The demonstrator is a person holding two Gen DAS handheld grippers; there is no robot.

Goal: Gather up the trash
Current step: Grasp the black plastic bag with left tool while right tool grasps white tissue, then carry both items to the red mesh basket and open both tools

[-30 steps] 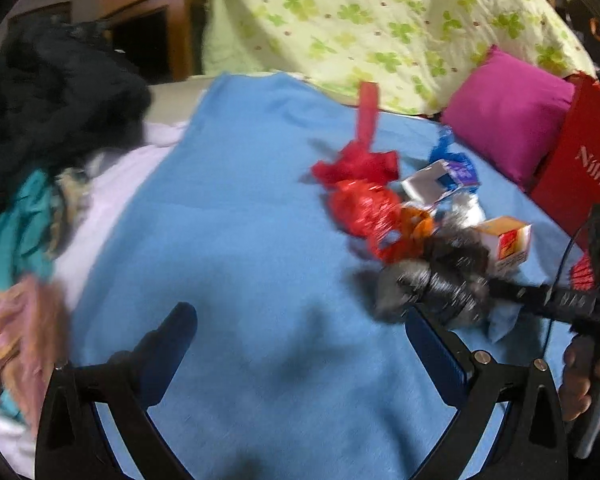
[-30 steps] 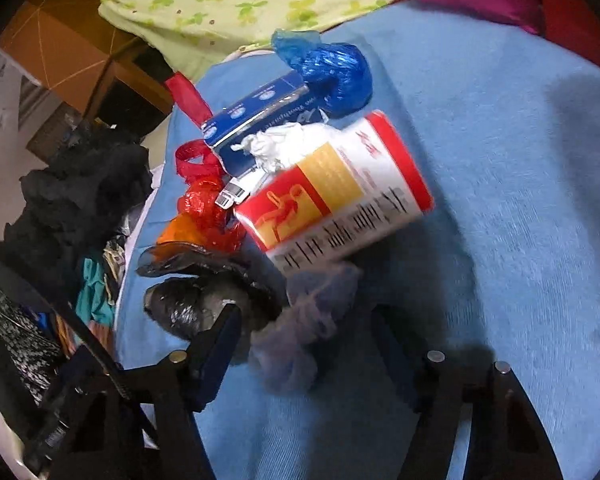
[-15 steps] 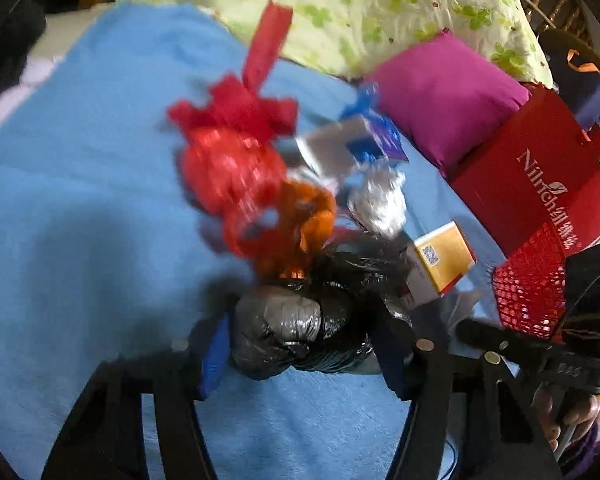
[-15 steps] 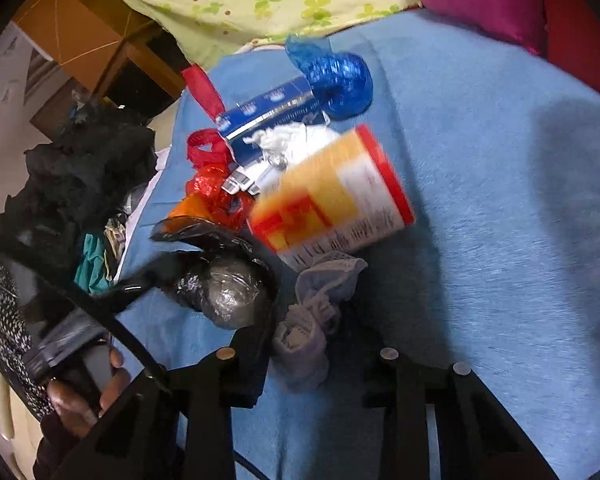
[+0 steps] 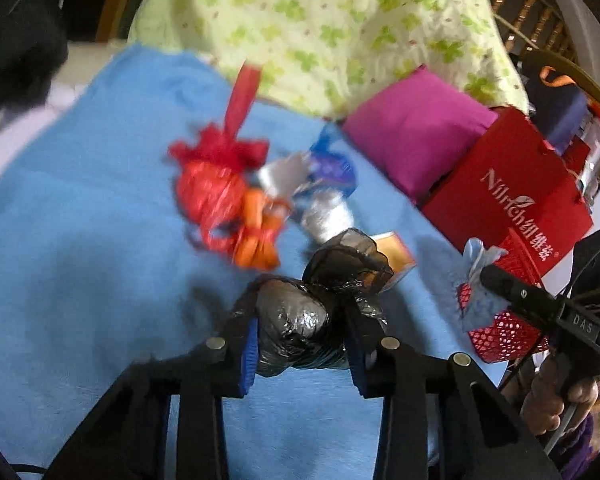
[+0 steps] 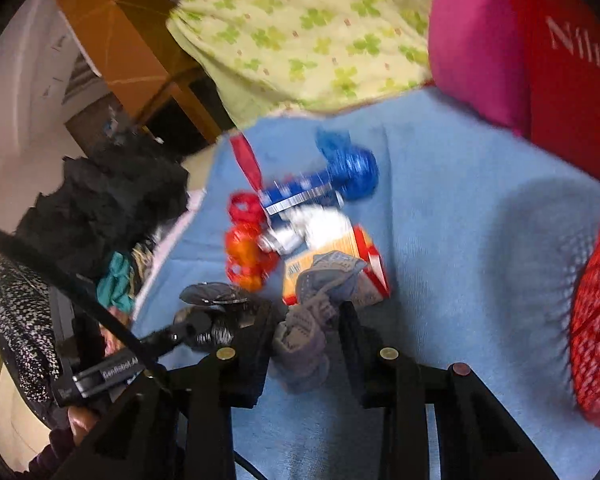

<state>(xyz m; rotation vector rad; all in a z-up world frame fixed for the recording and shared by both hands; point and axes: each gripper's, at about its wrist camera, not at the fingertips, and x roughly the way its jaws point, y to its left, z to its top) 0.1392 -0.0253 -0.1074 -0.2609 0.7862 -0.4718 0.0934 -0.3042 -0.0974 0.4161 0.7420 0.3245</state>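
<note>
On the blue blanket [image 5: 80, 240] lies a heap of trash: a red bag [image 5: 212, 188], an orange bag [image 5: 260, 236], a silver-white wad [image 5: 324, 216], a blue bag [image 6: 352, 168] and an orange-and-red carton [image 6: 340, 264]. My left gripper [image 5: 302, 344] is closing its jaws, and its blue pads press both sides of a tied black plastic bag [image 5: 300, 320]. My right gripper [image 6: 308, 320] is shut on a crumpled pale grey-blue wad [image 6: 304, 344]. In the left wrist view that wad [image 5: 476, 276] hangs just above a red mesh basket [image 5: 504, 332].
A red paper bag [image 5: 512, 188] and a magenta pillow [image 5: 412, 140] stand at the blanket's right edge. A green flowered quilt [image 5: 320, 32] lies behind the heap. A pile of dark clothes [image 6: 112, 200] covers the left side. A person's hand [image 5: 556, 400] holds the right gripper.
My left gripper came up to the black bag and closed around it. My right gripper shut on the pale wad and lifted it off the blanket, towards the red mesh basket.
</note>
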